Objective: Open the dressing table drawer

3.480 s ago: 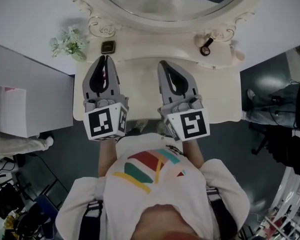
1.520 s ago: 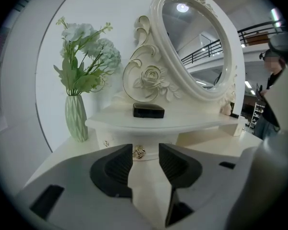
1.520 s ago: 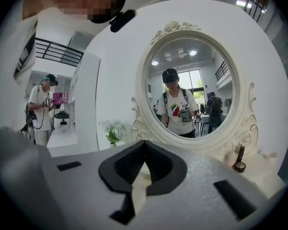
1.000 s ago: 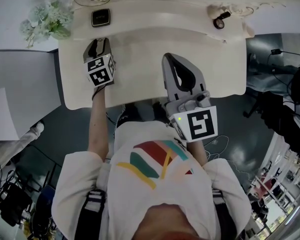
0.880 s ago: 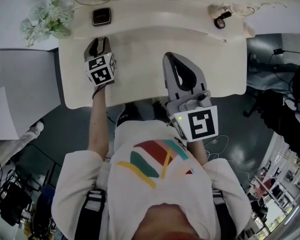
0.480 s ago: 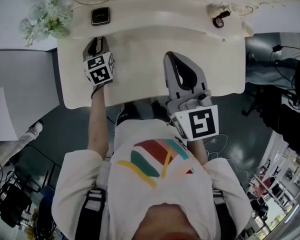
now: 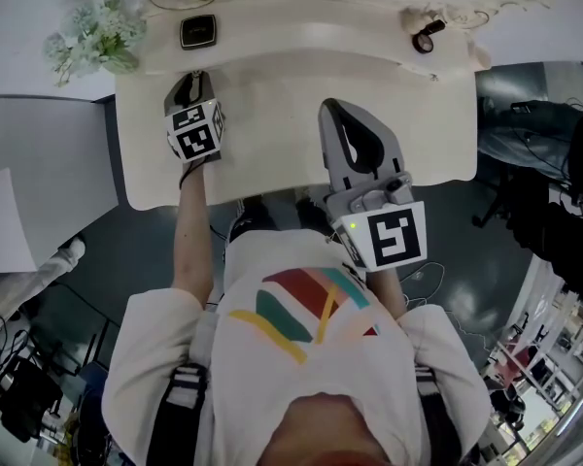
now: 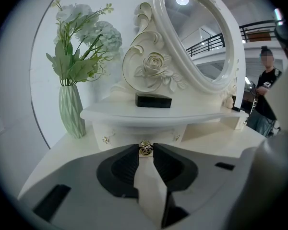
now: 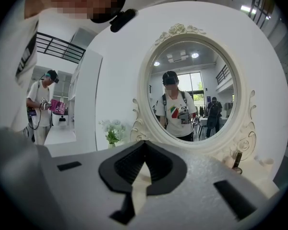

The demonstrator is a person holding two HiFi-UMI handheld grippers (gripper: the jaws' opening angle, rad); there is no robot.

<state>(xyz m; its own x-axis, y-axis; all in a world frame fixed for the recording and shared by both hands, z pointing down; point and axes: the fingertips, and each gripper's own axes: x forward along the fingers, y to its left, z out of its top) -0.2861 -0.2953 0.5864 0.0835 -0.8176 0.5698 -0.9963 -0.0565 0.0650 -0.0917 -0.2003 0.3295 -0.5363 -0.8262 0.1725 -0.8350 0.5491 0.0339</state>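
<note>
The cream dressing table [image 7: 272, 95] has a small drawer [image 8: 129, 134] under its raised back shelf, with a little gold knob [image 8: 145, 147]. My left gripper [image 8: 145, 150] points slightly down at that drawer front, and its dark pads press on the knob from both sides. In the head view the left gripper [image 7: 192, 83] sits at the back left of the tabletop. My right gripper [image 7: 342, 113] hovers over the middle of the table, shut, with nothing between its tips [image 9: 144, 143].
A black box [image 8: 153, 100] lies on the shelf above the drawer. A green vase of pale flowers [image 8: 71, 111] stands to the left. The oval mirror [image 9: 194, 95] rises behind. A small dark item [image 7: 426, 37] lies at the back right.
Since the earliest frame the left gripper has reached forward from near the table's front edge to the back left shelf. Over the last second neither gripper has visibly moved.
</note>
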